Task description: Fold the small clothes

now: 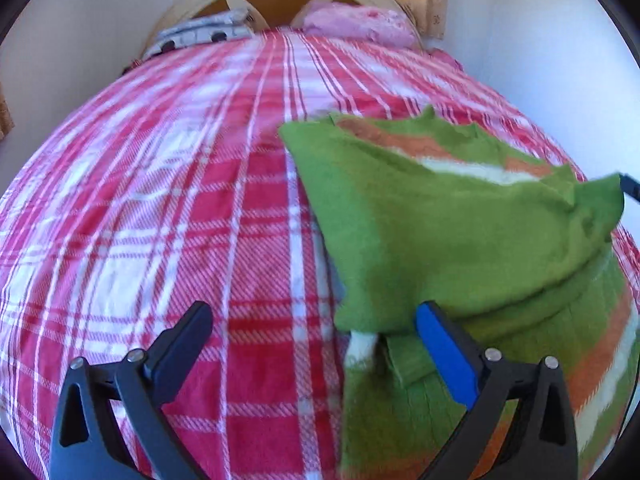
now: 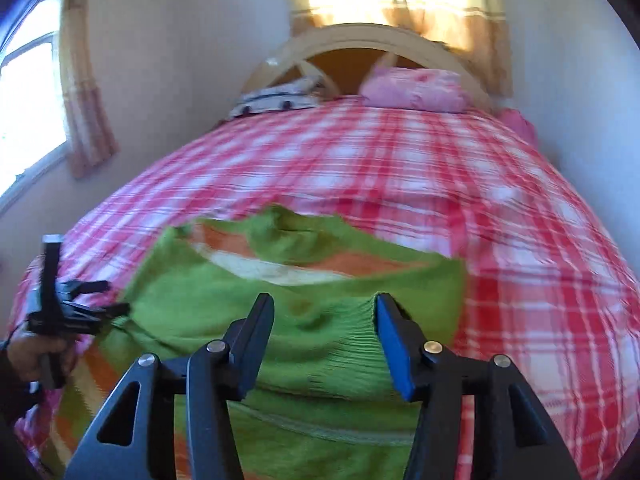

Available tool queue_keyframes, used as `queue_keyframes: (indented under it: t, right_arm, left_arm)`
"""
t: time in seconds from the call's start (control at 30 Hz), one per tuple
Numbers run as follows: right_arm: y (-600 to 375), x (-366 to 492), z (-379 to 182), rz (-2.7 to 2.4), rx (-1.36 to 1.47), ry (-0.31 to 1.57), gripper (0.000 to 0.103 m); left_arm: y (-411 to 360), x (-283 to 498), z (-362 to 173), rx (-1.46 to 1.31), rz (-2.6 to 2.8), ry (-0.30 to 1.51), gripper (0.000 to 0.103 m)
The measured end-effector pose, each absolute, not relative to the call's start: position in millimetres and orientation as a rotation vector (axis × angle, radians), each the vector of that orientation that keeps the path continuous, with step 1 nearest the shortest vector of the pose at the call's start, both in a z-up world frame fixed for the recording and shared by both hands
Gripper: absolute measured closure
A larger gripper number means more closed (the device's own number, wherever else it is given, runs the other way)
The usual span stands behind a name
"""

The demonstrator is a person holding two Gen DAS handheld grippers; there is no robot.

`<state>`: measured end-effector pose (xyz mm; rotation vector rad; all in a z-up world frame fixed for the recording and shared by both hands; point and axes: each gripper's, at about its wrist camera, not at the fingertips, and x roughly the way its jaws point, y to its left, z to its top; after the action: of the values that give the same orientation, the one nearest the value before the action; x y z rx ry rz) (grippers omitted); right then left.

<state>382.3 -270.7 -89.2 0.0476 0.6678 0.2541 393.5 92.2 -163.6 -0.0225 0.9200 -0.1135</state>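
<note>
With a fold laid across the green sweater point(image 2: 312, 344) on the bed point(image 1: 160, 200), both our left tool point(image 1: 316, 320) and right tool point(image 2: 324, 312) stand wide and empty; next we judge a fresh edge must be gripped.

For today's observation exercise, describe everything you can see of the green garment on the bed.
The green garment looks like a soft knitted top, mostly green with orange and white stripes and a ribbed band. It lies part folded on the red and white checked bedspread, one layer turned over the striped part. The right gripper stands open above the ribbing; the left gripper is open at its edge.
</note>
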Motion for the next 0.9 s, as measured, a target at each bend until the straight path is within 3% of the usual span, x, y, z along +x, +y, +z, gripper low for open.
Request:
queue_keyframes:
  t: [0.1, 0.27, 0.3, 0.6, 0.9]
  right_arm:
    - [-251.3, 389.2, -91.4, 0.265, 0.008, 0.676, 0.045]
    - [-237.9, 382.0, -61.9, 0.253, 0.036, 0.533, 0.041]
    - [-232.4, 384.8, -61.4, 0.278, 0.039, 0.547, 0.033]
    - [-229.6, 407.0, -147.7, 0.298, 0.033, 0.956, 0.033]
    - [-268.0, 327.1, -153.2, 0.239, 0.032, 0.919, 0.032]
  left_arm:
    - [90.1, 389.0, -166.9, -0.025, -0.12, 0.925, 0.0]
    - [86.5, 387.9, -168.3, -0.014, -0.108, 0.917, 0.0]
    - [86.5, 387.9, -168.5, -0.016, -0.11, 0.917, 0.0]
    - [89.6, 387.3, -168.2, -0.04, -0.12, 0.911, 0.0]
    - [93.3, 354.8, -161.8, -0.075, -0.126, 0.914, 0.0]
